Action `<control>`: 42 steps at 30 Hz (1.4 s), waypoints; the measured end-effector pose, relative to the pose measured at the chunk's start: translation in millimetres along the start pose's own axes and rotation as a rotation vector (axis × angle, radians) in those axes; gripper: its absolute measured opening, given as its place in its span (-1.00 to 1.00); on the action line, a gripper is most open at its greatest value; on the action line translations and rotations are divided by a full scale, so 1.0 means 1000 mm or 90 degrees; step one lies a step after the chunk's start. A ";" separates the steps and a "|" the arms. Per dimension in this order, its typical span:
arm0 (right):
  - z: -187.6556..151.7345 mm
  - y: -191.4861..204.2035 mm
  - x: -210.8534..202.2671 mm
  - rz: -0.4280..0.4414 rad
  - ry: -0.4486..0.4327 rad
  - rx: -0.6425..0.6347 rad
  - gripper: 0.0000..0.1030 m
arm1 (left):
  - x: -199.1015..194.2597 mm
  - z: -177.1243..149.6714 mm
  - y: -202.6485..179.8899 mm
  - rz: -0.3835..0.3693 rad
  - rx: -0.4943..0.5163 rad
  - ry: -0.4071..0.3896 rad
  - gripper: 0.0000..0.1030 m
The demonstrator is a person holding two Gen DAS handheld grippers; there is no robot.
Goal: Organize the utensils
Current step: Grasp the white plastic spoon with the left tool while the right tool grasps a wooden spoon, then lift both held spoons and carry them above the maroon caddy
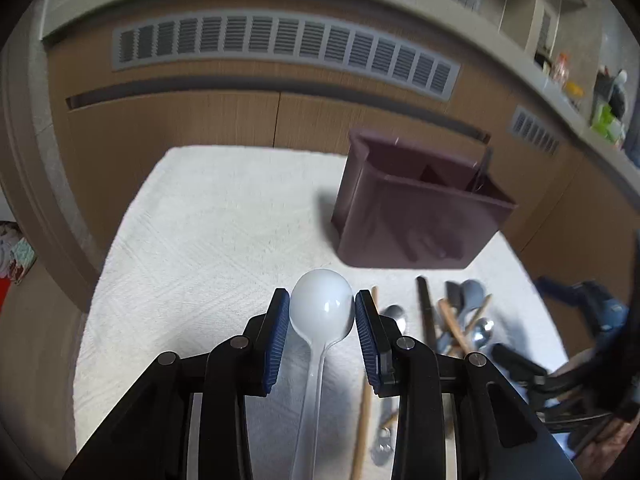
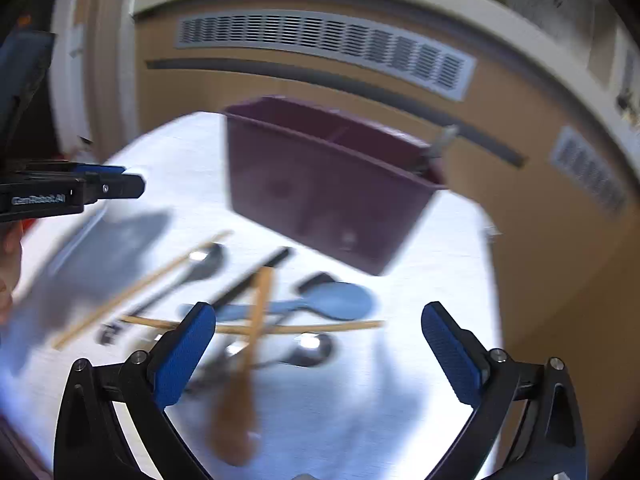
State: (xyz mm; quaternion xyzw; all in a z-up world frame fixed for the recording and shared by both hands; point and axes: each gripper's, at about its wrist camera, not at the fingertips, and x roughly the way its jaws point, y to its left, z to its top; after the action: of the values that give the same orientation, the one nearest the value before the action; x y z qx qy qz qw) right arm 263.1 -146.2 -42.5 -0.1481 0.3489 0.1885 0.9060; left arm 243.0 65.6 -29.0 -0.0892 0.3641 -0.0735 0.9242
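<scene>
Left gripper: blue pads clamped on the bowl of a white translucent plastic spoon, handle running back between the fingers, held above the white textured cloth. Dark maroon plastic utensil caddy, divided inside, stands on the cloth ahead and to the right; one thin metal piece leans in its right end, type unclear. Loose pile on the cloth right of the spoon: wooden chopsticks, metal spoons, grey-blue plastic spoon, wooden spoon. Right gripper: jaws spread wide, nothing between them, hanging over that pile.
</scene>
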 end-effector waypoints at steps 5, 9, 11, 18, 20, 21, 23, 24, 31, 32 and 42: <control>0.007 0.001 0.029 0.092 0.062 0.059 -0.14 | -0.034 0.002 0.001 -0.023 -0.022 -0.038 -0.33; 0.005 0.004 0.044 0.108 0.089 0.099 -0.24 | -0.046 0.000 0.001 -0.023 -0.025 -0.055 -0.33; 0.005 0.008 0.044 0.102 0.086 0.092 -0.39 | -0.048 -0.001 0.000 -0.026 -0.027 -0.061 -0.33; 0.001 0.018 0.049 0.050 0.088 0.038 -0.80 | -0.050 -0.005 -0.009 -0.044 -0.029 -0.064 -0.32; 0.001 0.012 0.042 0.061 0.089 0.054 -0.80 | -0.052 -0.006 -0.012 -0.049 -0.029 -0.065 -0.32; 0.001 0.007 0.036 0.069 0.081 0.066 -0.80 | -0.054 -0.007 -0.014 -0.051 -0.026 -0.064 -0.32; -0.001 0.000 0.021 0.070 0.065 0.083 -0.80 | -0.057 -0.010 -0.019 -0.056 -0.021 -0.065 -0.33; -0.002 -0.003 0.014 0.069 0.055 0.090 -0.80 | -0.058 -0.010 -0.021 -0.060 -0.018 -0.064 -0.33; -0.007 -0.024 -0.055 0.067 -0.033 0.141 -0.81 | -0.079 -0.007 -0.041 -0.083 -0.008 -0.090 -0.32; -0.007 -0.026 -0.064 0.065 -0.048 0.147 -0.81 | -0.084 -0.003 -0.045 -0.091 -0.008 -0.100 -0.32; 0.088 -0.061 -0.143 0.038 -0.253 0.138 -0.94 | -0.122 0.104 -0.082 -0.131 0.010 -0.329 -0.32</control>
State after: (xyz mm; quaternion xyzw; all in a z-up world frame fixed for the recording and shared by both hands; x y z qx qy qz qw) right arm 242.7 -198.8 126.3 0.0009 0.1859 0.2024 0.9615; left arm 220.4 22.0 144.2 -0.1341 0.1049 -0.1450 0.9747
